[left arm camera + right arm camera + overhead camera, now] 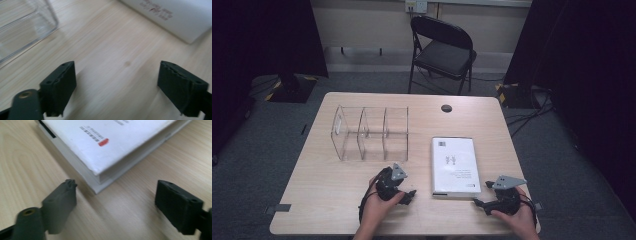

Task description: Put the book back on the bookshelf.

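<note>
Both grippers sit low in the high view, the left gripper (411, 194) and right gripper (480, 193) gaping with nothing between their jaws. I see the book (454, 164), flat, white and smooth-covered, lying lower right of centre on the pale wood tabletop (322, 190). I worry a jaw may skid off its glossy corner (98, 183). Left of the book stands a clear plastic rack (369, 132).

book (454, 164) white w/ red mark | organiser (371, 132) clear | table (322, 190) pale wood grain | fingers (60, 85) black
</note>
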Demonstrator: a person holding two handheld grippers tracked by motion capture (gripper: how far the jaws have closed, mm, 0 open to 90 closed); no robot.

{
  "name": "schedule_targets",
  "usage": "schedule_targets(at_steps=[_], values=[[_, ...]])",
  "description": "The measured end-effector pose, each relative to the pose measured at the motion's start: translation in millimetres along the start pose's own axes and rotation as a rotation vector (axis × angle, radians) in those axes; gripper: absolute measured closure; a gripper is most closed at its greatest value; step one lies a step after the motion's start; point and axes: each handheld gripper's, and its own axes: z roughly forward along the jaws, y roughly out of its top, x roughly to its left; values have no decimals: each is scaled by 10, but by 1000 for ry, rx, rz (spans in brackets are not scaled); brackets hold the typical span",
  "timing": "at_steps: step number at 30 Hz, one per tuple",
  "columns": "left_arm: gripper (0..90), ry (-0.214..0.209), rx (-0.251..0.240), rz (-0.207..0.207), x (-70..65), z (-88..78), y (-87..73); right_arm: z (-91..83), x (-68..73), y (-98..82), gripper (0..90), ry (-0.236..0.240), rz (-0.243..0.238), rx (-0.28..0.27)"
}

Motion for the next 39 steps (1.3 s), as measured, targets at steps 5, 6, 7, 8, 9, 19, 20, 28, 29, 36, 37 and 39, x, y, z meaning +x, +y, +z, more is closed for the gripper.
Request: schedule_targets(at_steps=[5,6,7,8,9,19,20,28,29,36,37,39], values=[[173,-82,-1,38,-208,66,118,42,74,51,280,25,-20,-8],[173,-100,-2,49,-260,94,147,52,88,68,310,16,-28,-12],[174,-104,10,84,-338,149,185,71,107,102,342,8,-33,-9],[175,-104,10,84,-338,149,185,71,107,102,342,8,-33,-9],[175,-89,11,103,-388,184,207,77,110,115,362,17,-40,0],[173,-102,-7,65,-540,381,343,149,36,210,399,39,-31,19],[176,-80,-12,79,-560,416,366,147,41,208,399,34,-29,19],[76,-62,27,66,-604,486,442,153,57,247,446,60,-38,22],[76,-63,28,70,-601,484,441,153,64,259,448,58,-48,22],[55,-55,22,68,-595,488,423,128,85,316,457,68,-52,11],[53,-55,22,68,-595,488,423,128,85,316,457,68,-52,11],[46,-58,16,60,-597,492,417,126,84,321,458,69,-46,12]])
